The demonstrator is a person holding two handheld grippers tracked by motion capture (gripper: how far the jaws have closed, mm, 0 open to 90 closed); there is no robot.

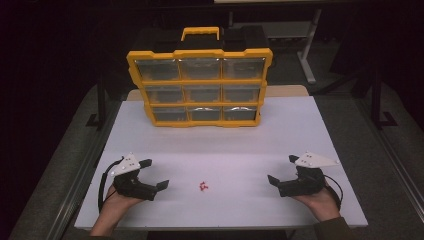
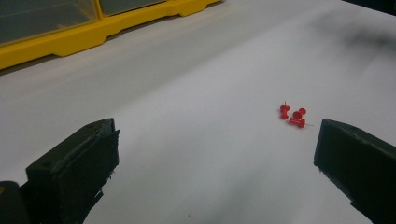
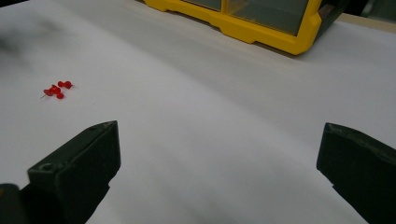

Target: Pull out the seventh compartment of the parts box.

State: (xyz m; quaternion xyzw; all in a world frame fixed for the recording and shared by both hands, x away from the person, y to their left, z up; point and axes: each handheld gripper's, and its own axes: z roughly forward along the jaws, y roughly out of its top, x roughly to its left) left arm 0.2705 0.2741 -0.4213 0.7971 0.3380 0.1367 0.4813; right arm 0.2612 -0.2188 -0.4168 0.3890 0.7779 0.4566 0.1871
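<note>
I have the left gripper (image 1: 154,175) at about 8 o'clock on the white table (image 1: 225,145) and the right gripper (image 1: 281,169) at about 4 o'clock, both with jaws spread wide and nothing between them. The small cluster of red pushpins (image 1: 202,186) lies loose on the tabletop between the two, near 6 o'clock, apart from either gripper. The yellow organizer case (image 1: 200,87) stands upright at 12 o'clock along the far edge.
</note>
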